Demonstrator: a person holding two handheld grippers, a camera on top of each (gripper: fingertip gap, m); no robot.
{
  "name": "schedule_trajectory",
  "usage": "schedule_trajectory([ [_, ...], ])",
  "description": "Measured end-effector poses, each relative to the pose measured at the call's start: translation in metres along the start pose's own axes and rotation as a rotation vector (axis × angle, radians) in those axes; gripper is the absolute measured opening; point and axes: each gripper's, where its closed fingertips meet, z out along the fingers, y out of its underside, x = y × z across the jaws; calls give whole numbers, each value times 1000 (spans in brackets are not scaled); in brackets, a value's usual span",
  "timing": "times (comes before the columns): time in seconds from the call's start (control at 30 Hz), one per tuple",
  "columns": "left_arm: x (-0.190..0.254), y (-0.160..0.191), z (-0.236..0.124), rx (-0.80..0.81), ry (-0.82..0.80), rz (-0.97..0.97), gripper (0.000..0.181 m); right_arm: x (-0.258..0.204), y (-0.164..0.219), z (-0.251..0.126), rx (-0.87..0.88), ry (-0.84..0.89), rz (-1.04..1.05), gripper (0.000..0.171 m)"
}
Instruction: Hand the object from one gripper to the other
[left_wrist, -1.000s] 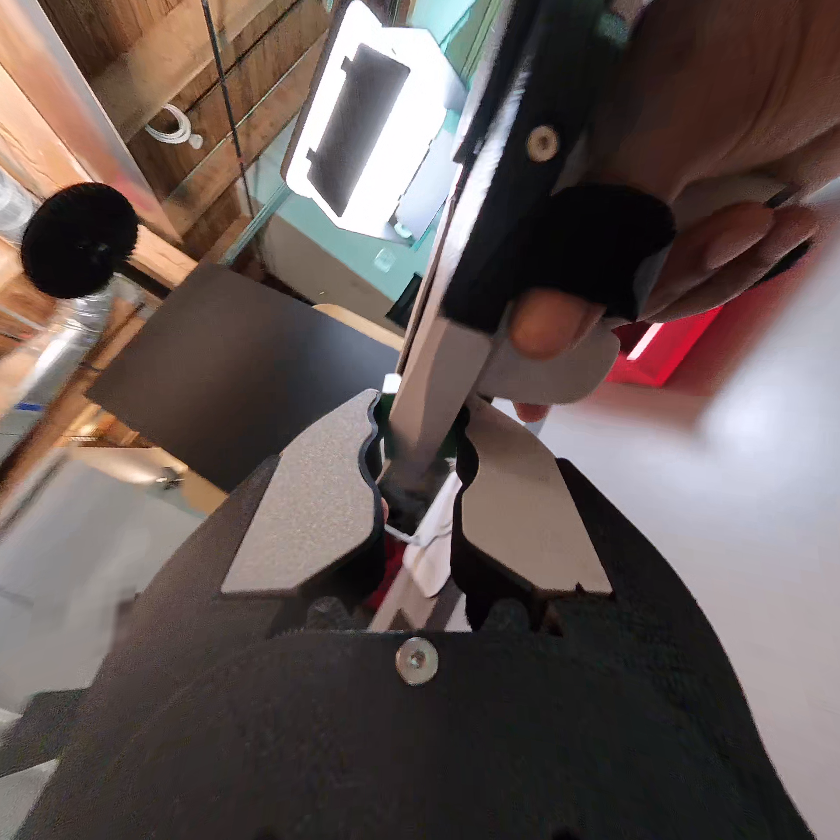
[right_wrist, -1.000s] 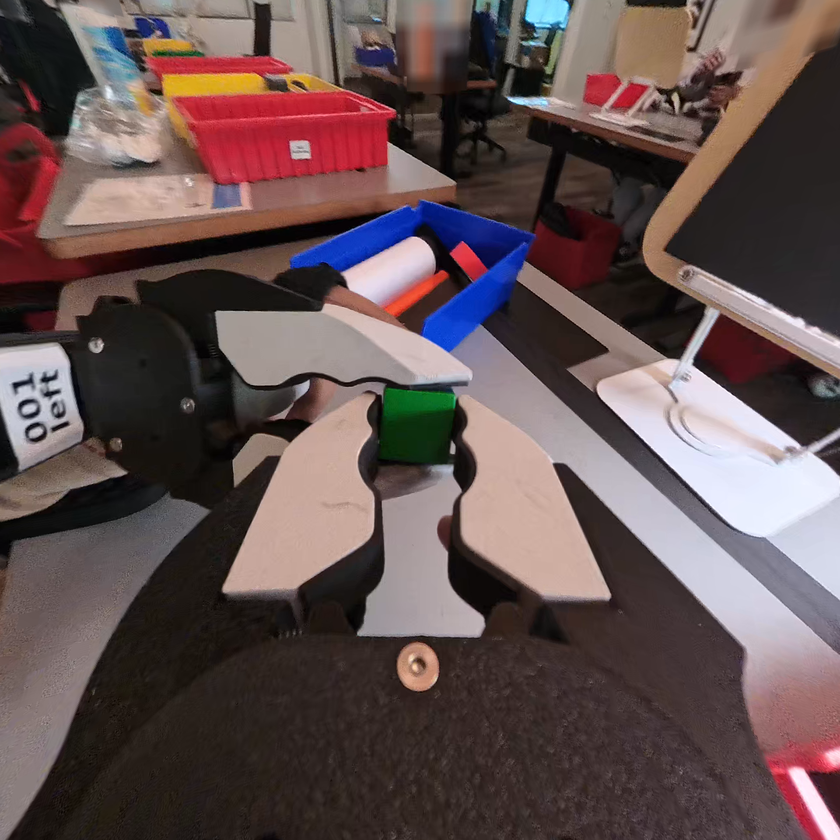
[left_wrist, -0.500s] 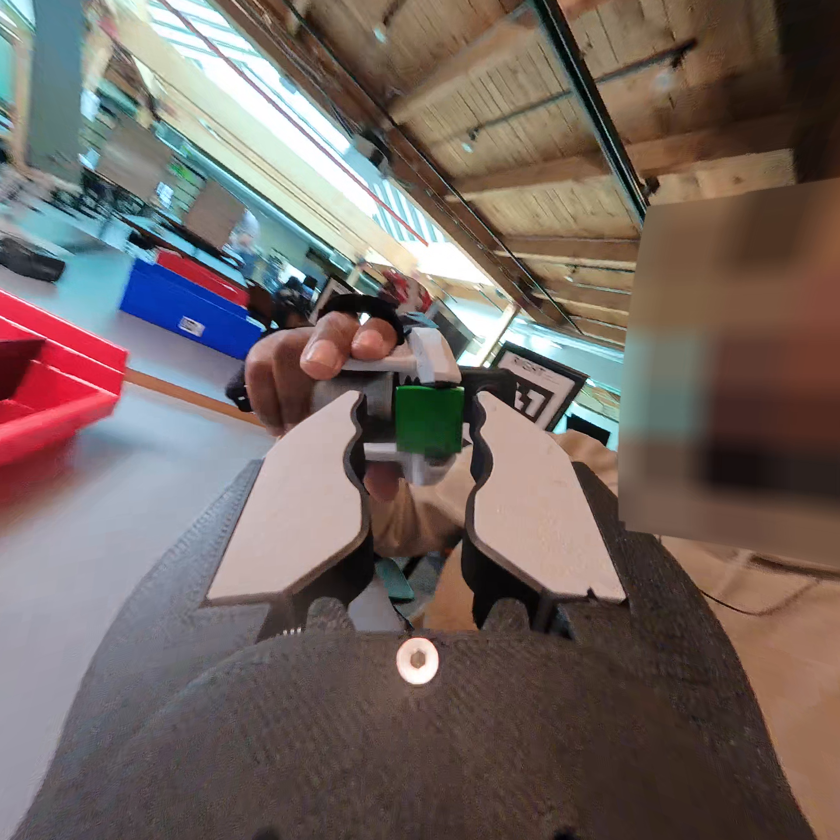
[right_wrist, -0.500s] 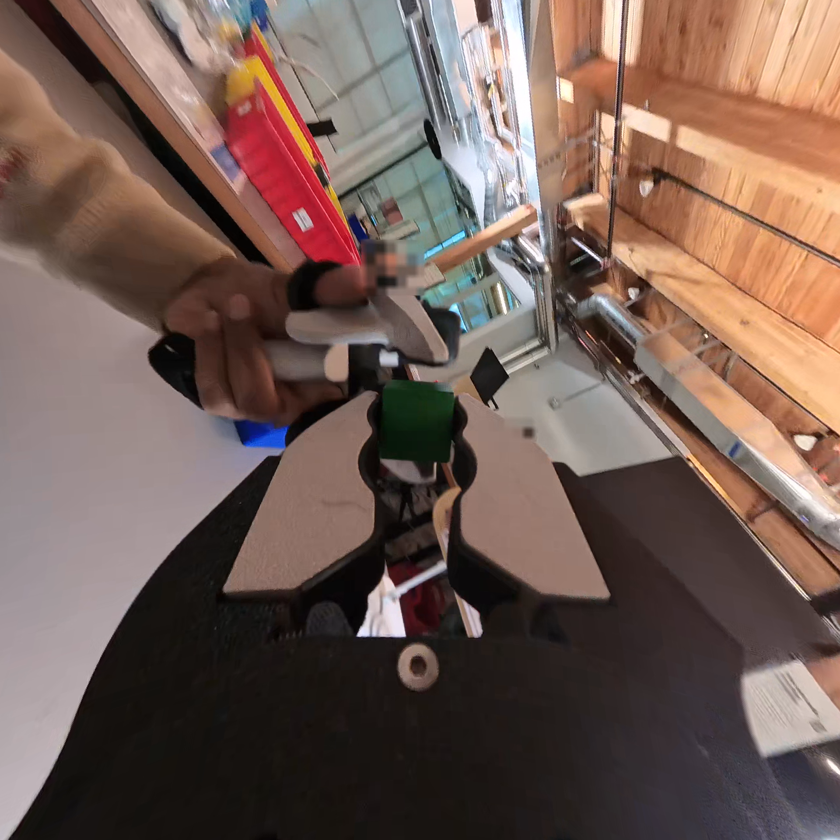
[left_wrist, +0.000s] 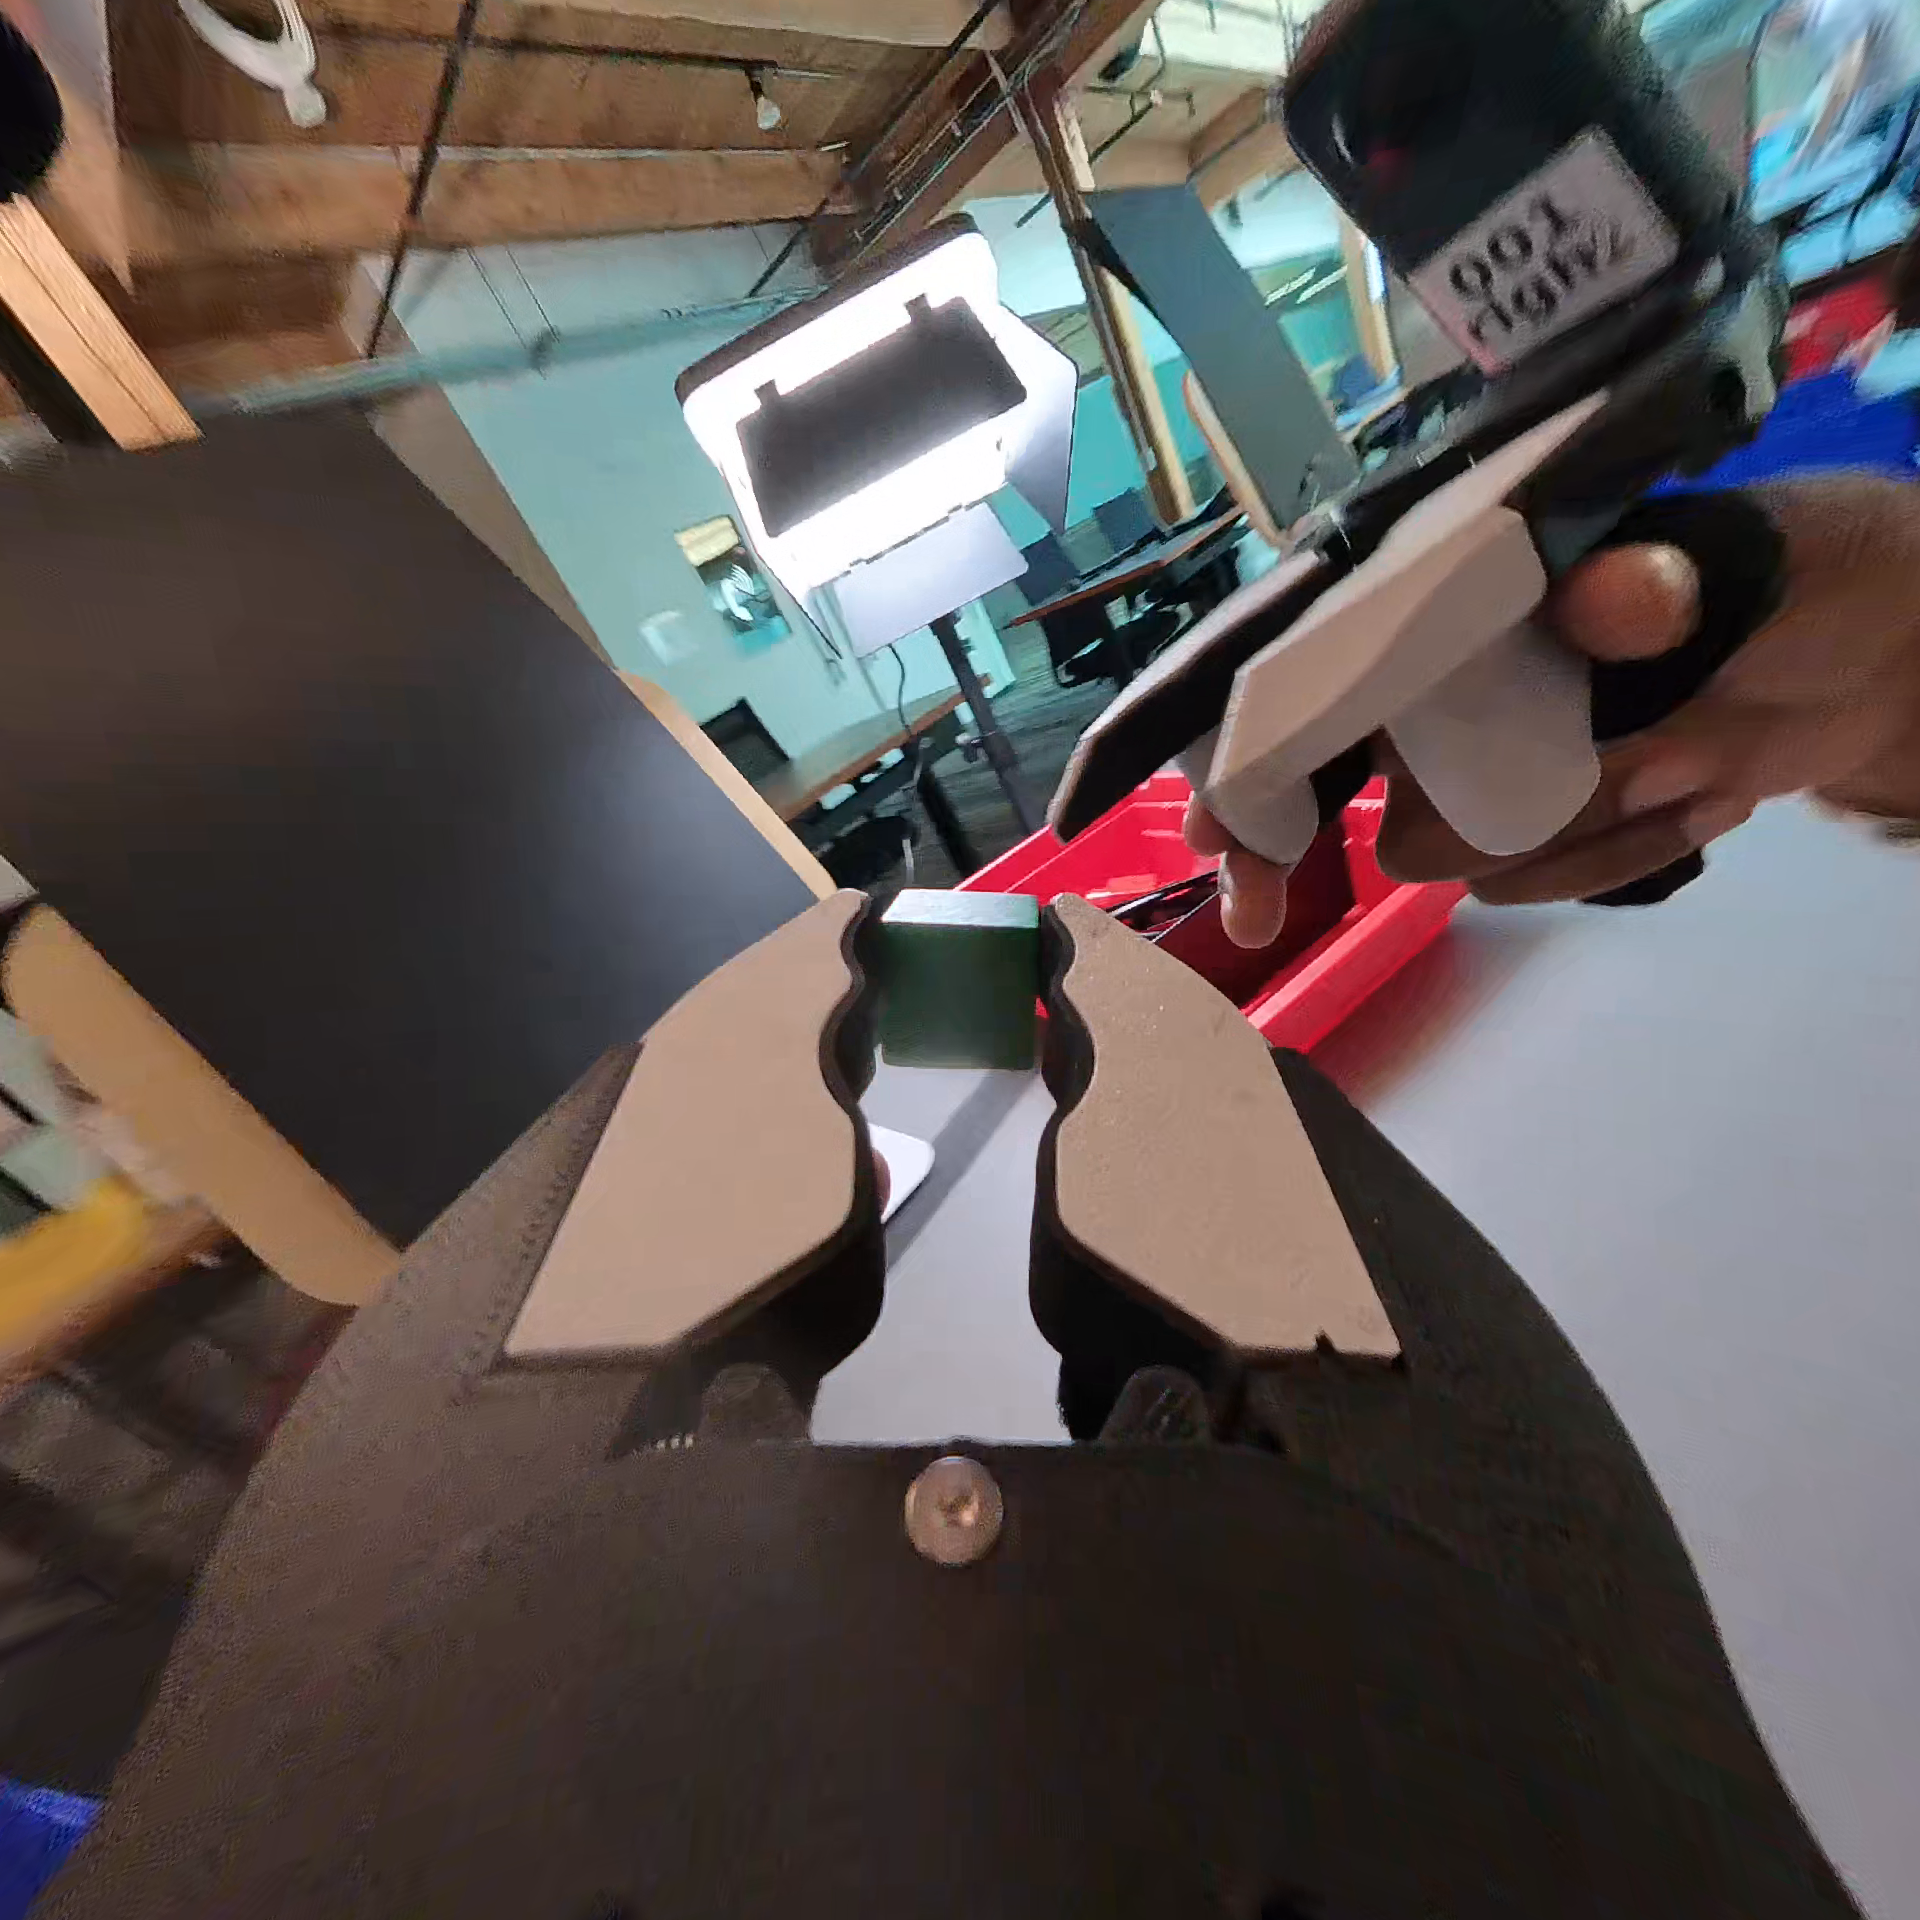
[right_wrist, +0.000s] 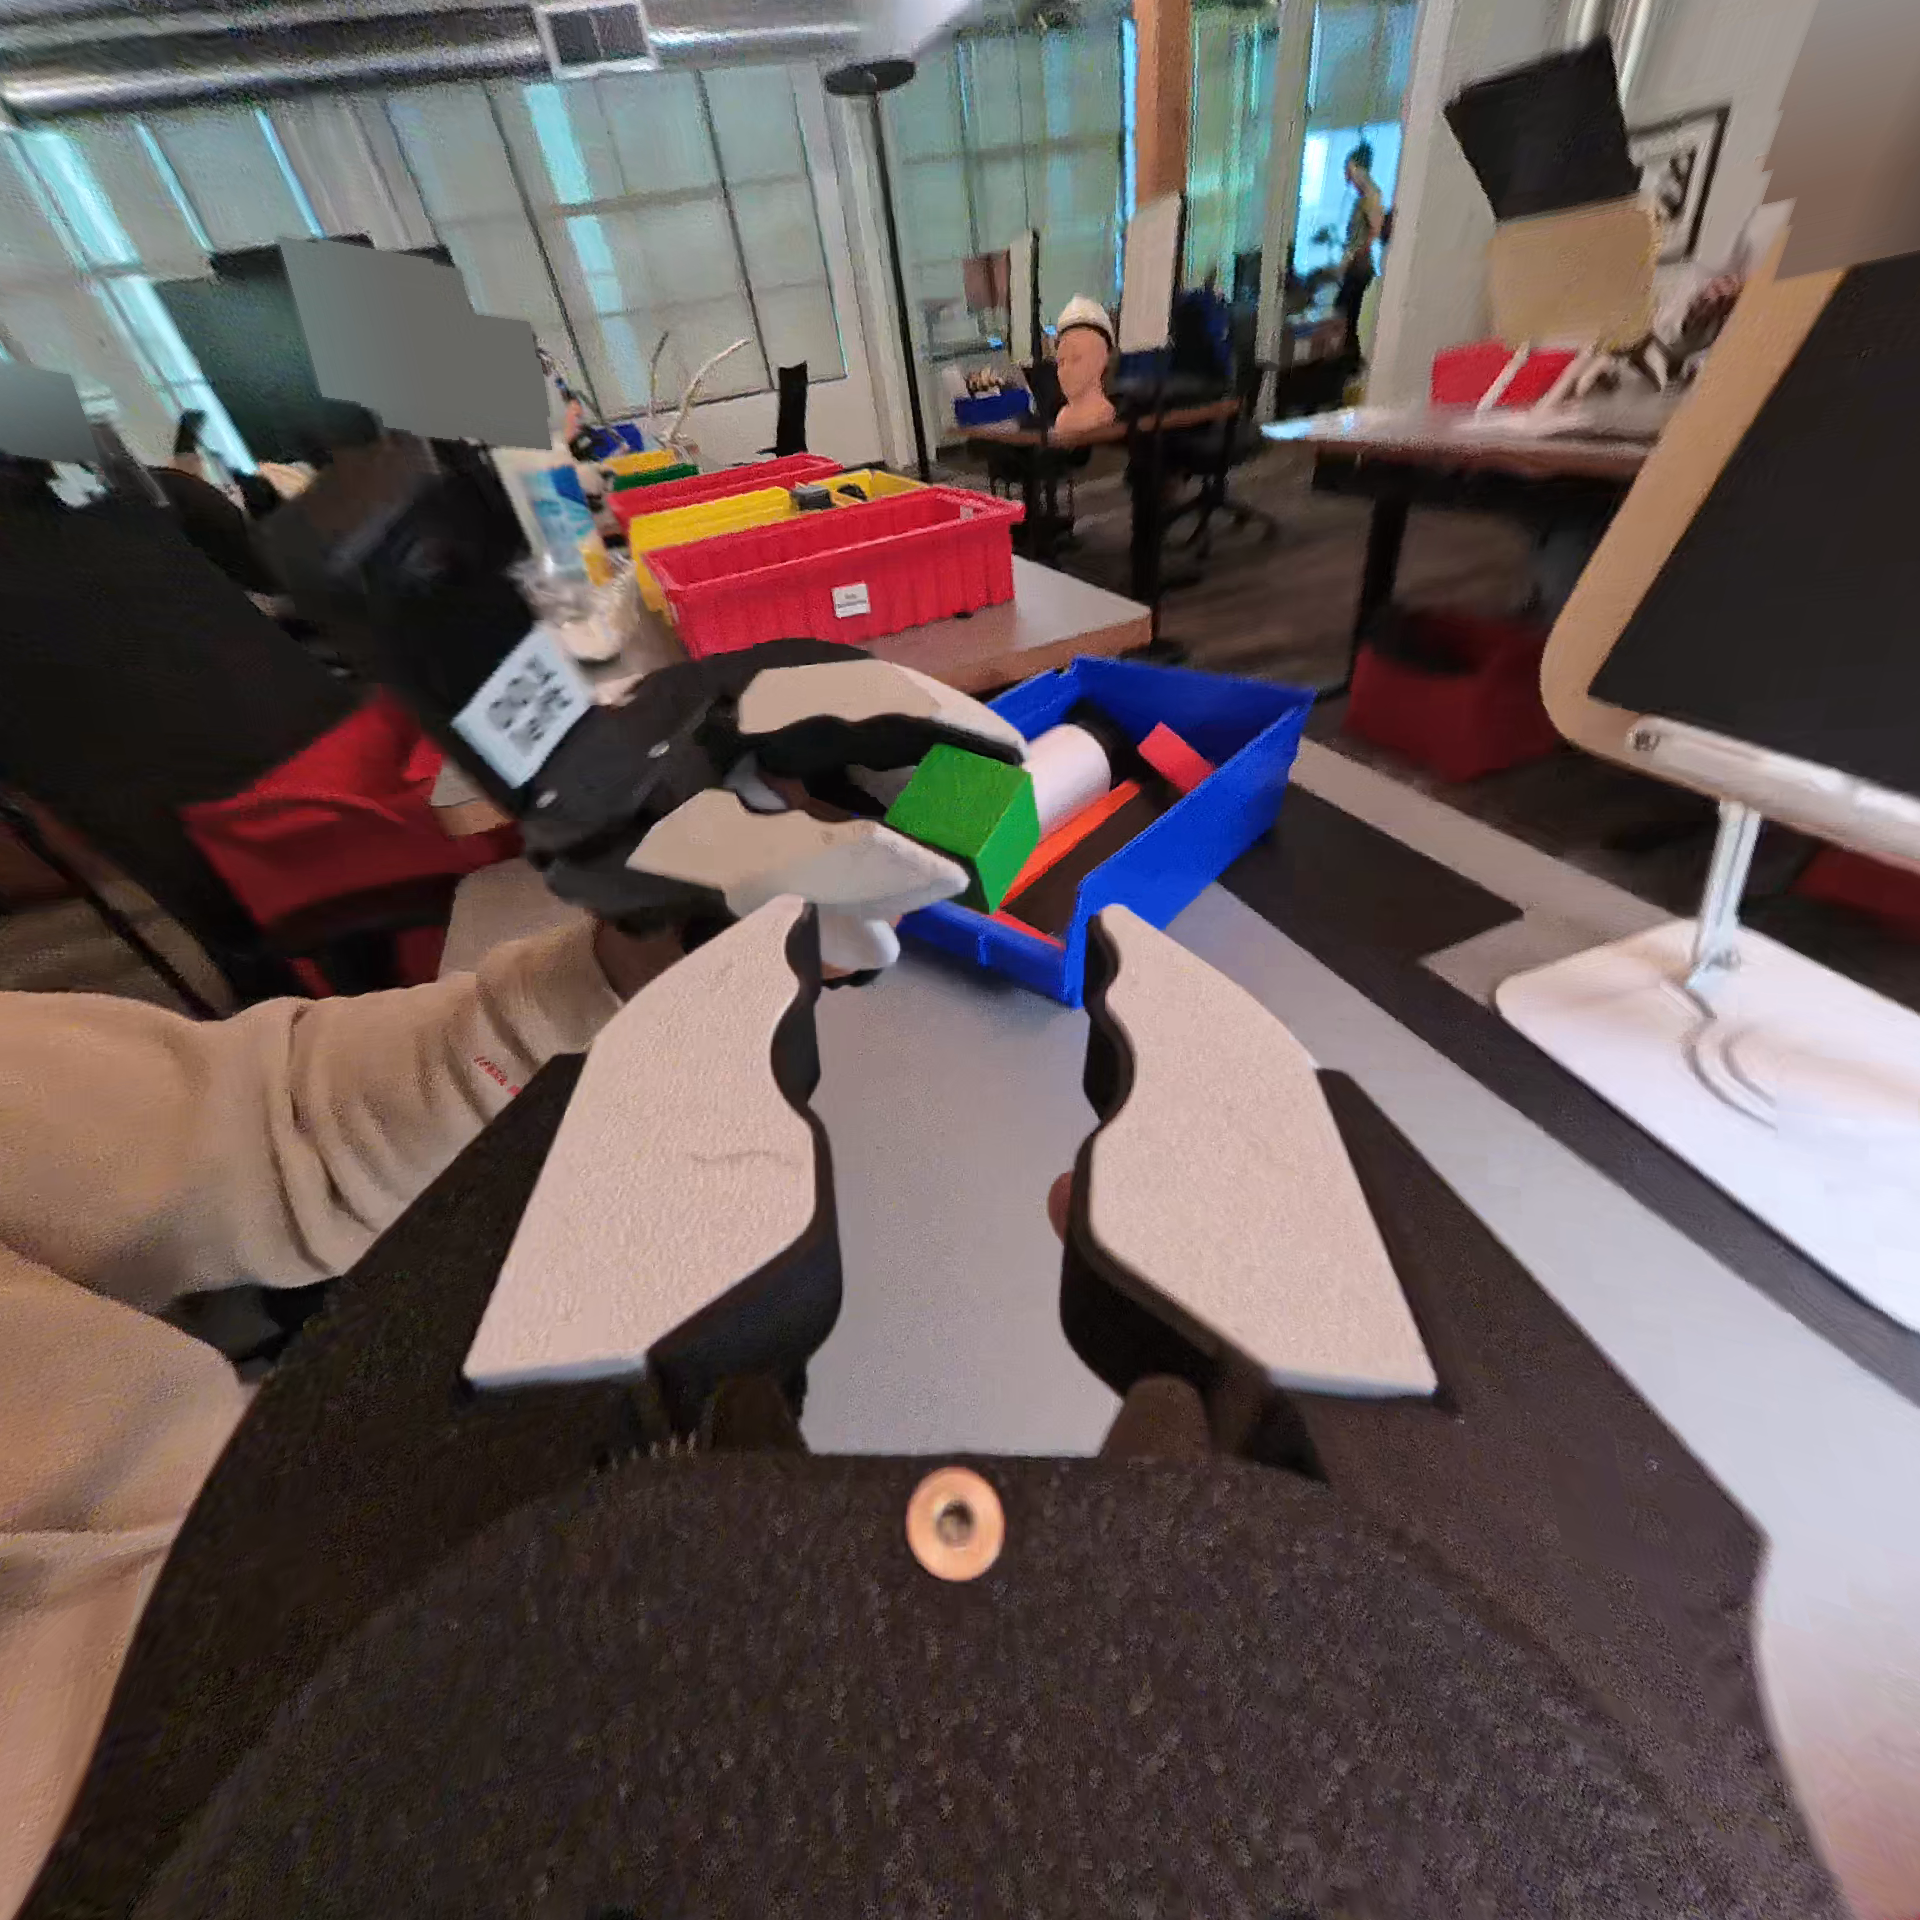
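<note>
A green cube (left_wrist: 958, 982) is clamped between the fingertips of my left gripper (left_wrist: 956, 920), which holds it in the air above the grey table (left_wrist: 1610, 1195). In the right wrist view the cube (right_wrist: 966, 805) shows in the left gripper (right_wrist: 982, 812), ahead and slightly left of my right gripper (right_wrist: 954, 930). My right gripper is open and empty, a short way back from the cube. In the left wrist view the right gripper (left_wrist: 1153, 821) hangs at the upper right, apart from the cube, held by a hand (left_wrist: 1766, 727).
A blue bin (right_wrist: 1174, 831) holding a white roll and orange pieces sits on the table beyond the cube. A red bin (left_wrist: 1351, 966) lies behind the cube in the left wrist view. A black panel on a white stand (right_wrist: 1714, 1091) stands at the right. Red and yellow bins (right_wrist: 831, 571) sit on a farther table. Less than 4 cm separates the two grippers' tips.
The right gripper, which held the cube, has opened and drawn back. The left gripper has shut on the cube and now holds it alone. Both views have swung round.
</note>
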Motion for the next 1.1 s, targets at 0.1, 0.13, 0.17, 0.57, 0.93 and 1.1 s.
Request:
schedule_trajectory([
  [0.1, 17, 1, 6, 9, -36, 167, 29, -1, 9, 8, -53, 67, -21, 52],
  [0.13, 23, 1, 8, 12, -39, 211, 29, -2, 12, 12, -68, 81, -27, 53],
  [0.17, 29, 2, 10, 15, -44, 254, 29, -2, 16, 15, -81, 96, -29, 52],
  [0.57, 46, -11, 5, 86, 393, -453, 55, -18, -11, -14, 66, 92, -647, 28],
  [0.93, 49, -16, 0, 23, 453, -557, 28, -17, 4, 3, -51, 427, -1411, 28],
  [1.1, 39, -20, -5, 92, 407, -438, 29, -19, -1, -2, -25, 242, -945, 40],
])
